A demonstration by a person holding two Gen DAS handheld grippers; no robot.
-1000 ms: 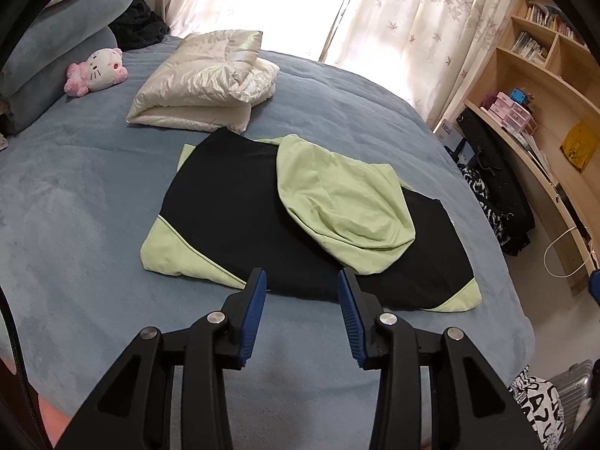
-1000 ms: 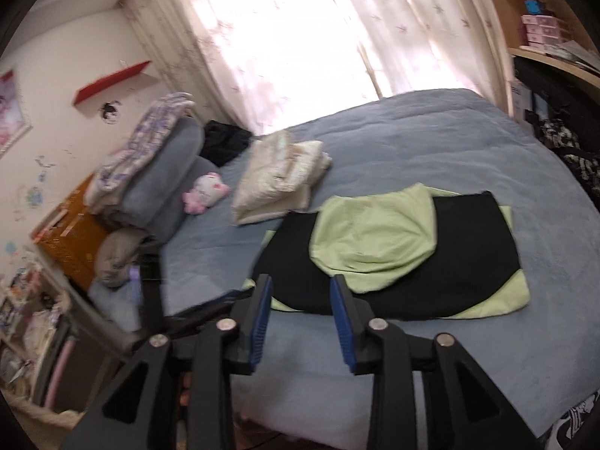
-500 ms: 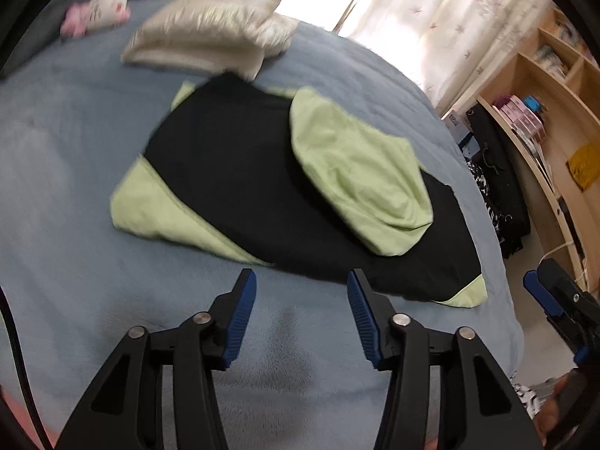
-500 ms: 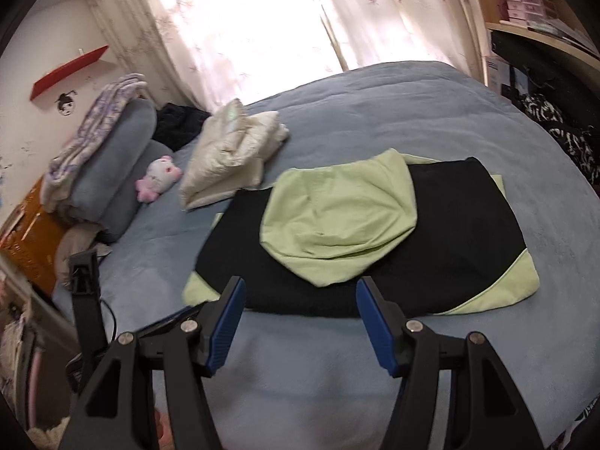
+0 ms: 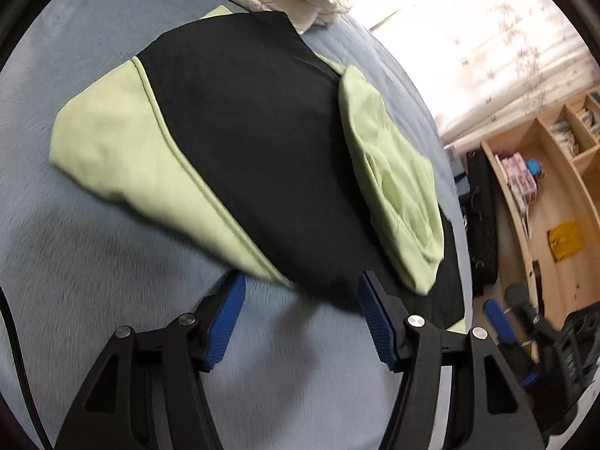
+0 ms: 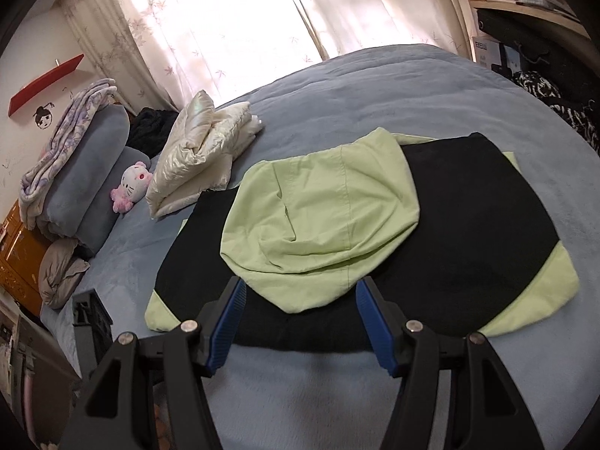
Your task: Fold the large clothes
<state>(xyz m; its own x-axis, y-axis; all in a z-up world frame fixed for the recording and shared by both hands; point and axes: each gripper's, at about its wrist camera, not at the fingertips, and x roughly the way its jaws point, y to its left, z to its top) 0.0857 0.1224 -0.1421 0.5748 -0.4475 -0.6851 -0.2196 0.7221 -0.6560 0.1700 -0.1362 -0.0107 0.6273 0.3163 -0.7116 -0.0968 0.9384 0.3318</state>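
A black and light-green hooded top lies folded flat on the blue-grey bed, its green hood laid over the black body. My left gripper is open, its fingers straddling the near hem by the left green corner. My right gripper is open and empty, just above the near hem below the hood. The garment shows whole in the right wrist view. The right gripper also shows at the lower right of the left wrist view.
A folded cream puffer jacket lies behind the top, with a pink plush toy and stacked grey pillows to the left. Wooden shelves and black bags stand past the bed's right edge. Curtains hang behind.
Both grippers have opened wider and moved in close to the garment's near hem. The left one has dropped low toward the left green corner.
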